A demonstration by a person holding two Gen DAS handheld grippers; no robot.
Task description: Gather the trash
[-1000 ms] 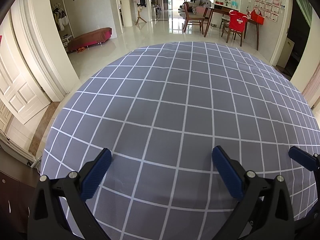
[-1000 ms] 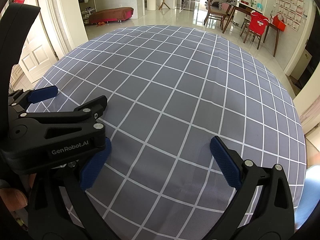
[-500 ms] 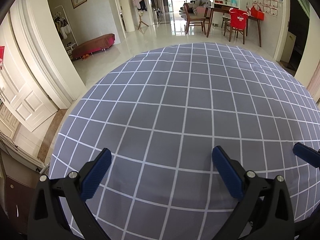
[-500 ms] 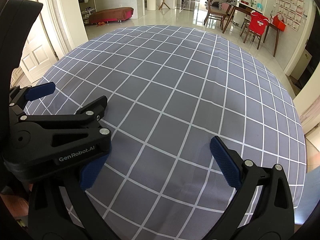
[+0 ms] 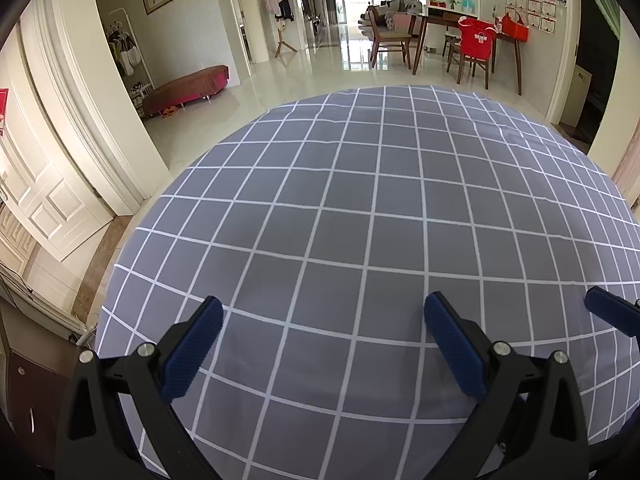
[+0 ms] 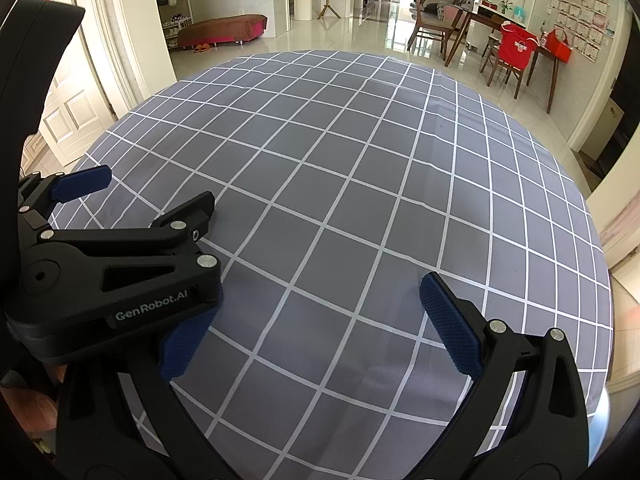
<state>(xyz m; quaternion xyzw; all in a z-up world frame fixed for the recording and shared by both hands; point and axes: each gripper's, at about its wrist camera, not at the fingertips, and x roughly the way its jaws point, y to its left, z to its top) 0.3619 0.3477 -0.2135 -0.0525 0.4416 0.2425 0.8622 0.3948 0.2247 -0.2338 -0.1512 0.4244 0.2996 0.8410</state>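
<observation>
No trash shows in either view. A round table under a grey cloth with white grid lines [image 5: 360,208] [image 6: 340,168] fills both views. My left gripper [image 5: 324,344] hangs open over the near part of the cloth, nothing between its blue pads. My right gripper [image 6: 316,328] is open too and holds nothing. In the right wrist view the left gripper's black body [image 6: 120,264] crosses in front of the right gripper's left finger. One blue fingertip of the right gripper [image 5: 612,314] pokes in at the right edge of the left wrist view.
The table's rim drops to a glossy tiled floor [image 5: 320,76]. A white door and frame [image 5: 60,200] stand at the left. Far back are a red bench [image 5: 188,88], wooden dining table and chairs [image 5: 460,40], and a red bag [image 6: 558,44].
The left gripper has pulled back and tilted up, so more floor and the table's left rim show. The right gripper has barely moved. Both stay open.
</observation>
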